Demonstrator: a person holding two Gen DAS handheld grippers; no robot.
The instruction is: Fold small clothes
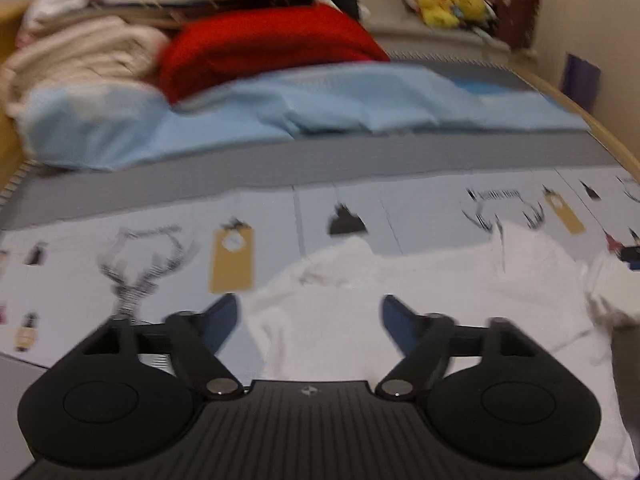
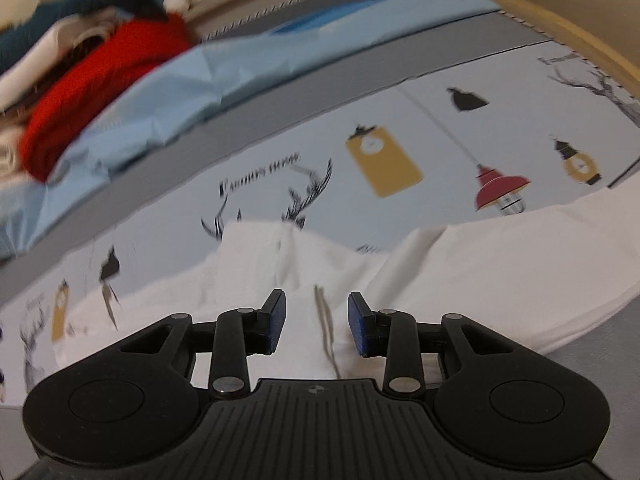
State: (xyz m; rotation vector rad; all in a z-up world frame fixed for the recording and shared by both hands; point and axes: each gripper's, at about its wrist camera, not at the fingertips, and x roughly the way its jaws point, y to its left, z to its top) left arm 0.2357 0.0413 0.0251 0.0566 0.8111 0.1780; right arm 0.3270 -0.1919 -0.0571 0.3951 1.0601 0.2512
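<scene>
A white garment (image 1: 400,300) lies crumpled on a pale sheet printed with deer and lamps (image 1: 80,248). My left gripper (image 1: 310,304) hovers over the garment's left part, its blue pads wide apart with nothing between them. In the right wrist view the same white garment (image 2: 440,272) spreads across the printed sheet (image 2: 280,140). My right gripper (image 2: 316,300) stands just above it, jaws partly apart. A dark crease of the cloth runs under the gap, and the pads do not touch it.
Beyond a grey strip (image 1: 280,164) lie a light blue cloth (image 1: 280,112), a red cloth (image 1: 272,44) and a cream pile (image 1: 80,56). Yellow plush toys (image 1: 448,4) sit at the back. A wooden rim (image 2: 560,20) bounds the far right side.
</scene>
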